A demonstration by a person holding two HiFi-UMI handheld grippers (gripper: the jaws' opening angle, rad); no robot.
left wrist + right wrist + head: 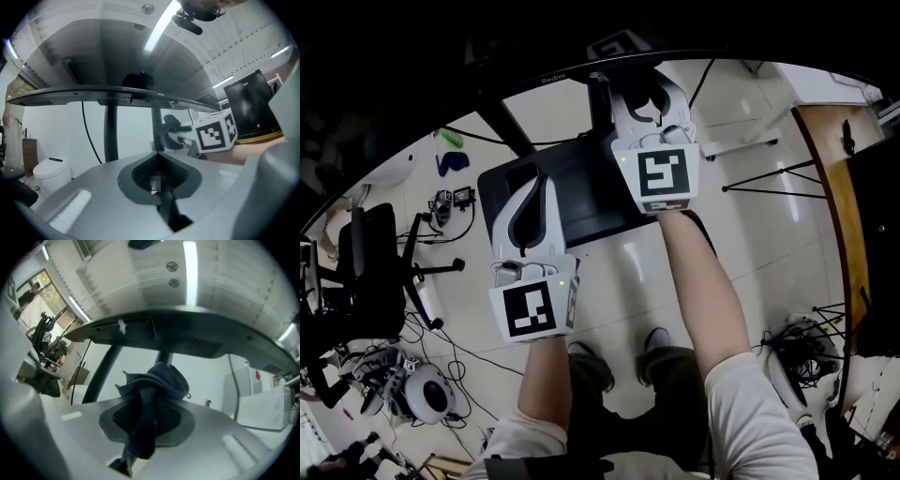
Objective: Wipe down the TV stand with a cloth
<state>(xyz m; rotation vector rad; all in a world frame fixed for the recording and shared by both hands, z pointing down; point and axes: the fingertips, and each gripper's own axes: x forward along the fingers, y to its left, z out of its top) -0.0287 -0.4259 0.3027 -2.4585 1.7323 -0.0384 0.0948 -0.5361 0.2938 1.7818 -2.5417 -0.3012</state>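
The TV stand has a flat black base on the tiled floor and a dark post rising to the TV's lower edge. My left gripper hovers over the base's left part, jaws shut with nothing between them. My right gripper is further back beside the post, shut on a dark blue cloth that bunches up over its pads. From the left gripper view I see the right gripper's marker cube under the TV.
A black office chair and loose cables lie at the left. A wooden tabletop edge and thin tripod legs are at the right. A round white device sits near my feet.
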